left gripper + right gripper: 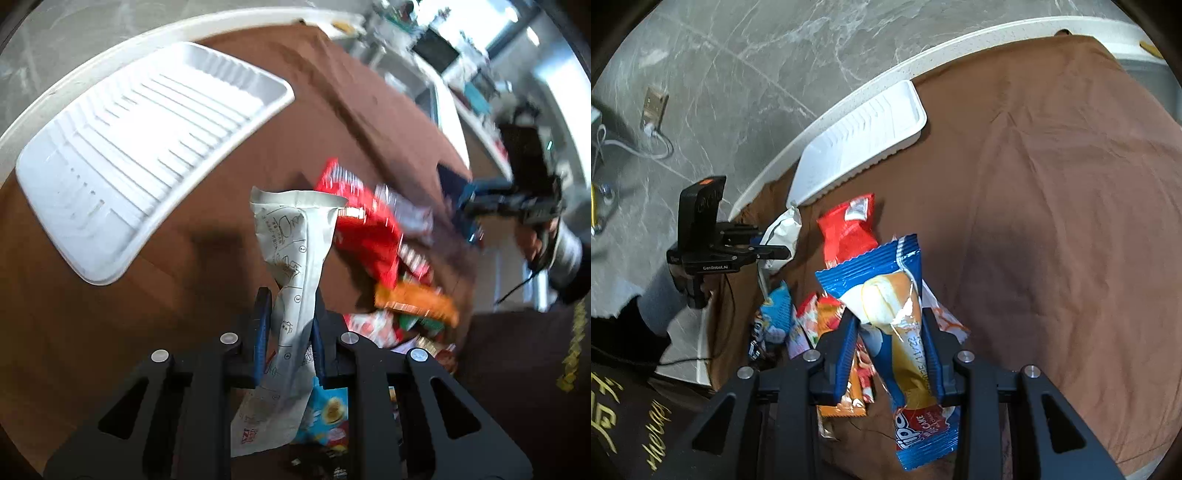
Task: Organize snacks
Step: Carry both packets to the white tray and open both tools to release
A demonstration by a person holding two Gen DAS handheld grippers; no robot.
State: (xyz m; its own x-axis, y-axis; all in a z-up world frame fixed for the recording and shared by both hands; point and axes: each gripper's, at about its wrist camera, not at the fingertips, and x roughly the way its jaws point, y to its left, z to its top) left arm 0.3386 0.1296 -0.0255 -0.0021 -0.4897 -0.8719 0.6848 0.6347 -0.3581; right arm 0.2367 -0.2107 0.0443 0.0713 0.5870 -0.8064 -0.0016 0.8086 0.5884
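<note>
Snacks (846, 236) heaped beside tray (864, 144)

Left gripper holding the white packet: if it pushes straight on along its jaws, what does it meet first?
Probably the brown cloth just past the white packet, between the tray and the red packet. Depth is unclear; the left gripper may clip neither.

Tray (864, 147) sits on the cloth (1052, 221) at the table's far edge, empty. Snack pile (812, 325) lies on the cloth nearer me, below the tray in my right view. My left gripper (290, 314) pinches a pouch (295, 258) lifted off the cloth, tray up-left of it, pile to its right. My right gripper (890, 332) clamps a cake pack (897, 302) above the pile's right side. Left gripper shows left of the pile in the right view.
</note>
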